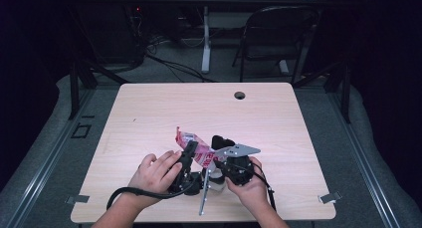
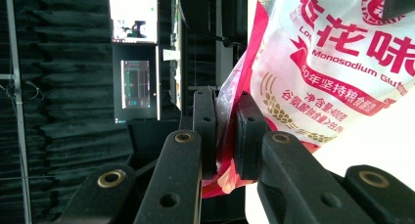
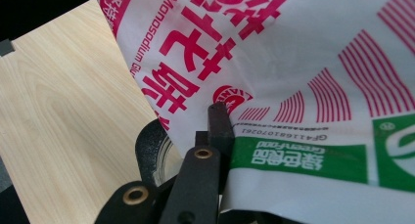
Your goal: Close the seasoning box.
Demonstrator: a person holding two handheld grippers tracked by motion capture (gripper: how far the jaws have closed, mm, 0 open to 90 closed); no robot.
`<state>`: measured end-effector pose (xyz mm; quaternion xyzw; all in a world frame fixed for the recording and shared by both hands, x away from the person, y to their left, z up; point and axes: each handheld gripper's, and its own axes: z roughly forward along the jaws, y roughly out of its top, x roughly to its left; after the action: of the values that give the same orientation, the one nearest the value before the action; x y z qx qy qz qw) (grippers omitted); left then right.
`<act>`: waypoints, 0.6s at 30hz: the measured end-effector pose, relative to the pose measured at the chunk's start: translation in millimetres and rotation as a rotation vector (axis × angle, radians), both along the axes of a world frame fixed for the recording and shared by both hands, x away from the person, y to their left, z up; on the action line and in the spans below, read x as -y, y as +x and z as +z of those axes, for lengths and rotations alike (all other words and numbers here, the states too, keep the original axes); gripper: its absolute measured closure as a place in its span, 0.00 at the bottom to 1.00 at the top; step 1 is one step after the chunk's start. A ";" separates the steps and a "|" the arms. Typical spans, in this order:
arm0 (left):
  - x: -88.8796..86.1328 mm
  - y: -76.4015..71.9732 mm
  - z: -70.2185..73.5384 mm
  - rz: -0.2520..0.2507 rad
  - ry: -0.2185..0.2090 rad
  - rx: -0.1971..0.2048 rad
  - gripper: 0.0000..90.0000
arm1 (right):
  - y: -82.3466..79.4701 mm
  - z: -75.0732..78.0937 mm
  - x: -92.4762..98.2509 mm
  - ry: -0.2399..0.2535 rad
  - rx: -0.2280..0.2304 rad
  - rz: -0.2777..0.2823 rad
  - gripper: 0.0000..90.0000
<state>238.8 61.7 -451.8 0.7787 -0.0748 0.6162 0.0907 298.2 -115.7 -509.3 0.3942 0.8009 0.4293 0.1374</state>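
Red-and-white printed plastic makes up the monosodium glutamate packet (image 2: pixel 337 67), a thin film bag that hangs above the wooden table (image 1: pixel 149 113), stretched between the two grippers near the person's edge. The film looks soft and slick, creasing where it is pinched, and the contents probably shift like loose grains, so the bag likely sags and swings rather than holding its shape. The left gripper (image 2: pixel 226 136) clamps a crumpled red corner of the bag between its pads. The right gripper (image 3: pixel 215 131) is clenched on another edge, just beside the green printed band. Sealed edges and corners look like the safest places to grip; the smooth middle would probably slip or bulge away from the jaws.
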 end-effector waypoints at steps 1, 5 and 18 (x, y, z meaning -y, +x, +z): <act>0.2 -0.1 0.1 0.002 0.000 -0.004 0.92 | 0.2 -0.1 0.1 0.001 0.001 0.000 1.00; 1.2 -0.6 1.0 -0.003 0.006 0.003 0.92 | -0.2 -0.3 0.6 0.002 0.005 -0.005 1.00; 4.2 -5.5 3.2 0.001 0.014 0.003 0.92 | -3.1 0.6 1.7 0.011 0.017 -0.013 1.00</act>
<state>233.3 57.5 -448.6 0.7784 -0.0790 0.6169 0.0851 295.1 -117.4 -508.7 0.3966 0.7946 0.4362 0.1447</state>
